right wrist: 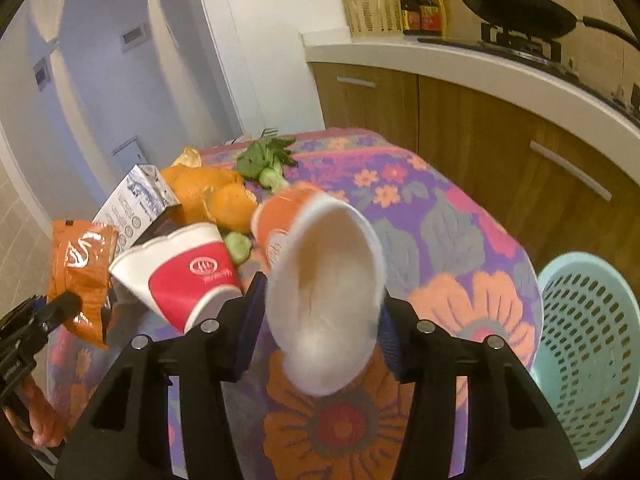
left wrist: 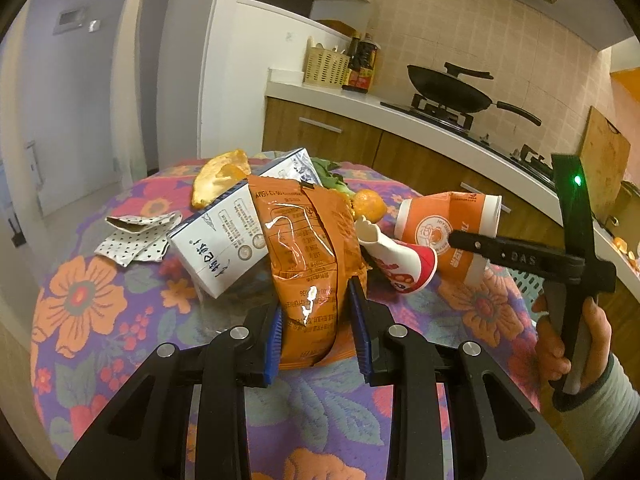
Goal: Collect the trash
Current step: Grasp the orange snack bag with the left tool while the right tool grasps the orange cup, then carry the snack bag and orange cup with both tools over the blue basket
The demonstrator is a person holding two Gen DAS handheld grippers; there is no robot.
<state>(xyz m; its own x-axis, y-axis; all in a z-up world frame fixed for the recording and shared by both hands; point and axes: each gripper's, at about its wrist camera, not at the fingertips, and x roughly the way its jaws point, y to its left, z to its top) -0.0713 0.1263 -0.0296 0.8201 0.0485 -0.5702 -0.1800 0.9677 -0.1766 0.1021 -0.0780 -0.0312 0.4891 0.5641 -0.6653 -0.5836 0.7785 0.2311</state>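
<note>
Step in hand: pickup, two items at once. My left tongs (left wrist: 316,320) pinch the lower end of the orange snack bag (left wrist: 308,248), which stands up from the flowered counter (right wrist: 460,240) against the white carton (left wrist: 224,236). My right tongs (right wrist: 320,320) are pressed on the orange paper cup (right wrist: 320,280), squeezing its mouth into an oval; the cup looks raised off the cloth, though the blur leaves that uncertain.

Still to collect, by their place from the carton: a red-and-white cup (right wrist: 188,276) lying just beside it, orange peel (right wrist: 216,196) behind it, a spotted paper scrap (left wrist: 136,236) on its far side from the cups, and green vegetable trimmings (right wrist: 264,160) beyond the peel.

Next move, in my judgement: carry the cup to the pale green perforated basket (right wrist: 592,360), which stands on the floor off the counter edge farthest from the carton, and let go above its opening. The bag follows.

Room: a kitchen; worktop with a wok (left wrist: 448,88) on the hob, wooden cabinets, tiled wall.
</note>
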